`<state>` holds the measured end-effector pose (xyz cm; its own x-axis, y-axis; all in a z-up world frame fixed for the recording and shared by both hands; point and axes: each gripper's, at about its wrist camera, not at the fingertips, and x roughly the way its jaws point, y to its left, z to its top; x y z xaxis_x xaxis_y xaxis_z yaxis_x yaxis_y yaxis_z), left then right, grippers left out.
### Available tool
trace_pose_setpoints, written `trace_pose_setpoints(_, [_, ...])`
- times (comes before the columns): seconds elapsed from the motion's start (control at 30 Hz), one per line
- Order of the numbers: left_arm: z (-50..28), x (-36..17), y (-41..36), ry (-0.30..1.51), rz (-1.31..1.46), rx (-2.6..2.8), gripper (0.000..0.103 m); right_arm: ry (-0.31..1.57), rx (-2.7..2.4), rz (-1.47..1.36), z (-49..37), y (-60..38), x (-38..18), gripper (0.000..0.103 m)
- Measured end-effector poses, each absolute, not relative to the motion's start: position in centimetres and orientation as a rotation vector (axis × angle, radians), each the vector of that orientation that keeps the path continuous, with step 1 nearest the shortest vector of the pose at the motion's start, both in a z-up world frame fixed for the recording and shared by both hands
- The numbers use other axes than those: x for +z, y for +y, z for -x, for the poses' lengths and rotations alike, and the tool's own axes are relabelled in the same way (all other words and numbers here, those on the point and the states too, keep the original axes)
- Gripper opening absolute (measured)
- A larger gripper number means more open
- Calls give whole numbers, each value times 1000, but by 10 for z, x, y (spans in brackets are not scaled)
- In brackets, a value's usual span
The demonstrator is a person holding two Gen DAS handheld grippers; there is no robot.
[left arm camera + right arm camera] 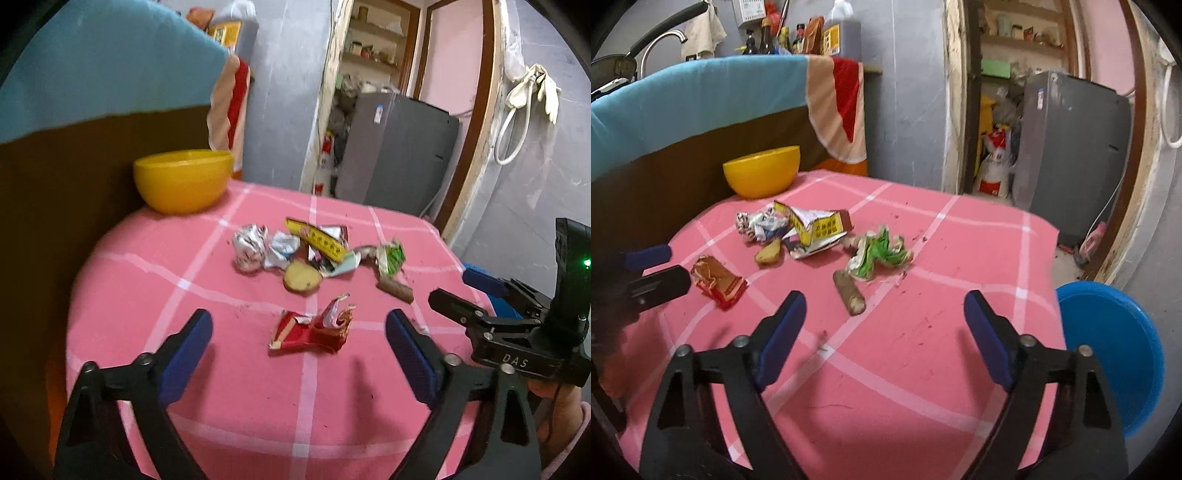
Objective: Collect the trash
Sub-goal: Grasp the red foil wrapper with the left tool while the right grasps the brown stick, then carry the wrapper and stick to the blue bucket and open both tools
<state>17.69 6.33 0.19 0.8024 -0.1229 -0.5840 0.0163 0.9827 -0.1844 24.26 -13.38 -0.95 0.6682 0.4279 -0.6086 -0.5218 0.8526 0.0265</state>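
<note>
Left wrist view shows your left gripper [299, 332] with jaws spread wide and empty, the red wrapper [314, 328] lying on the pink worktop [221, 387] between them, untouched. Beyond that wrapper sits the trash pile [314, 251], then the yellow bowl [183, 179]. Your right gripper [884, 314] also has its jaws spread, empty, near the brown stick [849, 293].

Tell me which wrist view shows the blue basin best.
Right wrist view. The blue basin shows there as a wide round rim and inner wall beside the pink tablecloth, low at the table's right edge. In the left wrist view only a blue sliver shows, mostly hidden behind the right hand-held gripper.
</note>
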Motion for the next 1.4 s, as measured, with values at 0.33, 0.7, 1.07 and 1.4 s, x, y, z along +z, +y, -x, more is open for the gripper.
trace_pose_setpoints(0.33, [-195,-13,67,777,228,-132,50,746,598,276,-261,-103,-22,48])
trace_pose_setpoints(0.7, [-198,-13,72,789,245,-121,36,822,662,239,-279,-88,-30,29])
trace_pose_setpoints(1.07, [-194,-7,65,742,215,-118,34,789,681,174,-263,-102,-28,17])
trace_pose_setpoints(1.4, [-183,18,45,592,192,-114,34,575,638,119,-232,-132,3,17])
